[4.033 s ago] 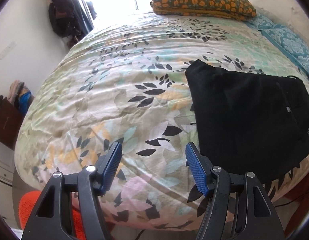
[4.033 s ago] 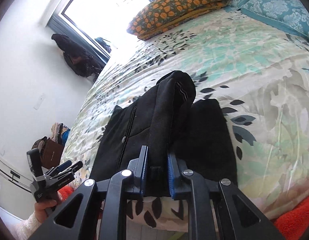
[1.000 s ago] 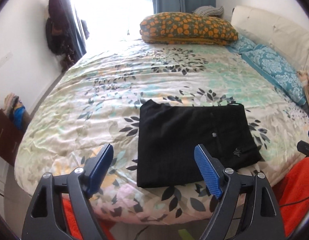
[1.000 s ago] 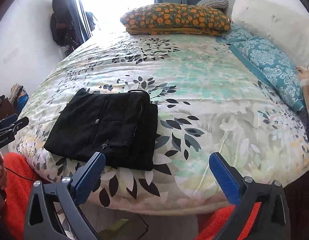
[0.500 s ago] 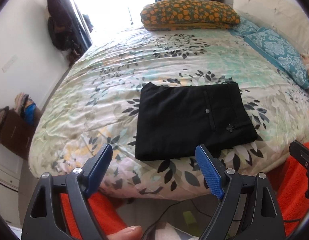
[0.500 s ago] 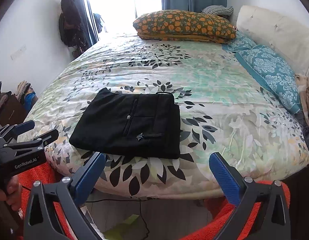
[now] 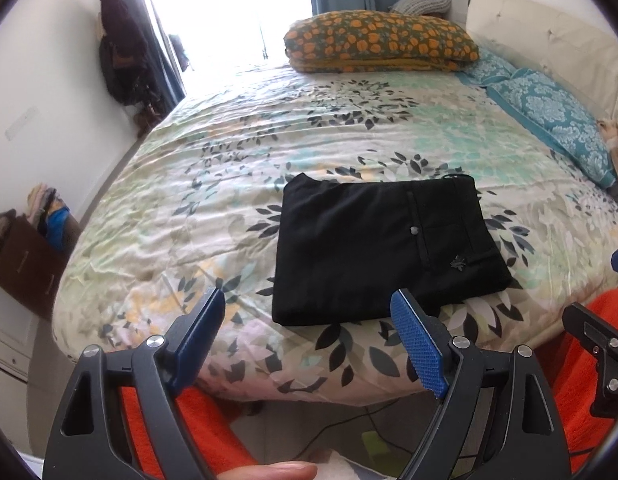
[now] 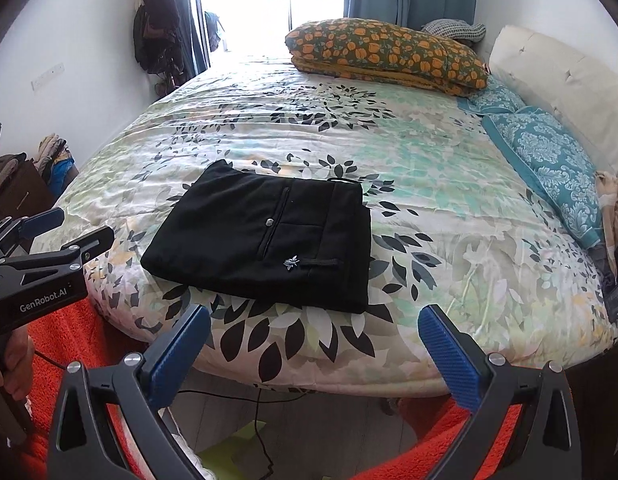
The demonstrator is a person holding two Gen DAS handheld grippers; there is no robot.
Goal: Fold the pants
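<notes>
Right wrist view: black pants lie folded flat on the floral duvet at ten o'clock; soft, limp, probably best pinched at an edge; right gripper and left gripper gape empty.

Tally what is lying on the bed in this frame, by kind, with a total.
Folded black pants: 1
Orange-flowered pillow or folded quilt: 1
Teal patterned pillows: 2, the nearer and the farther
Grey knitted item behind the flowered one: 1
Total: 5
</notes>
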